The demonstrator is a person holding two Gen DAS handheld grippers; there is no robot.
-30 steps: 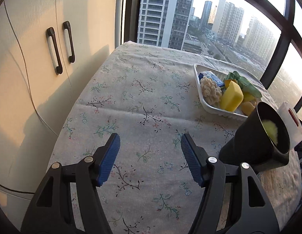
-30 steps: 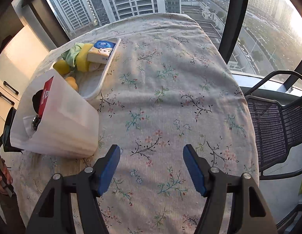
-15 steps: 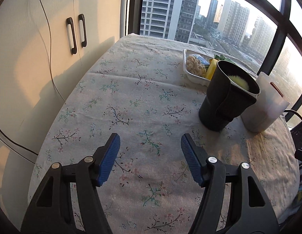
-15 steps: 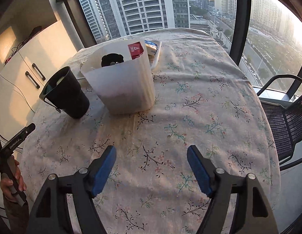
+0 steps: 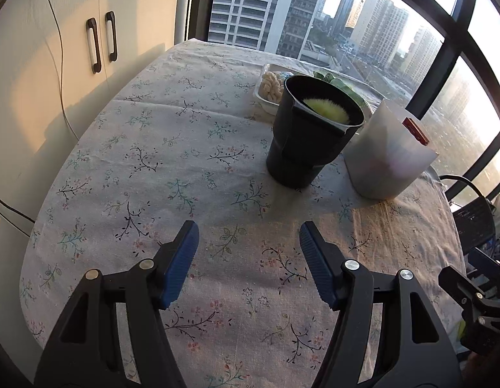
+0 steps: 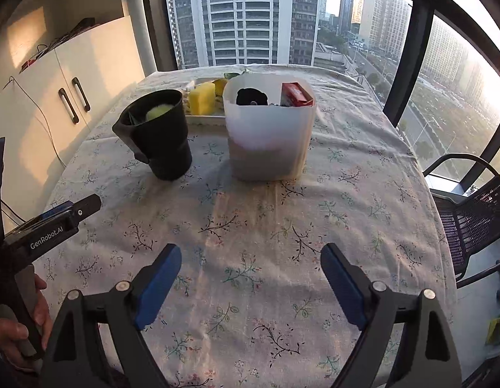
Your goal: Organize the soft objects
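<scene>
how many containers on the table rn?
3. Black cup at left with a green fuzzy ball inside; white bin beside it on the right; white tray behind both, mostly blocked. More could be hidden behind them.

Left wrist view: angled steeply down over the desk's (image 5: 172, 148) near left part, facing the far window. Right wrist view: same tilt, from further right, over the near edge (image 6: 256, 213). Shared by both: black cup (image 5: 311, 139) (image 6: 159, 135), white bin (image 5: 388, 158) (image 6: 269, 135), tray (image 5: 266, 97) (image 6: 204, 118), cabinet doors (image 5: 56, 64) (image 6: 46, 110).
</scene>
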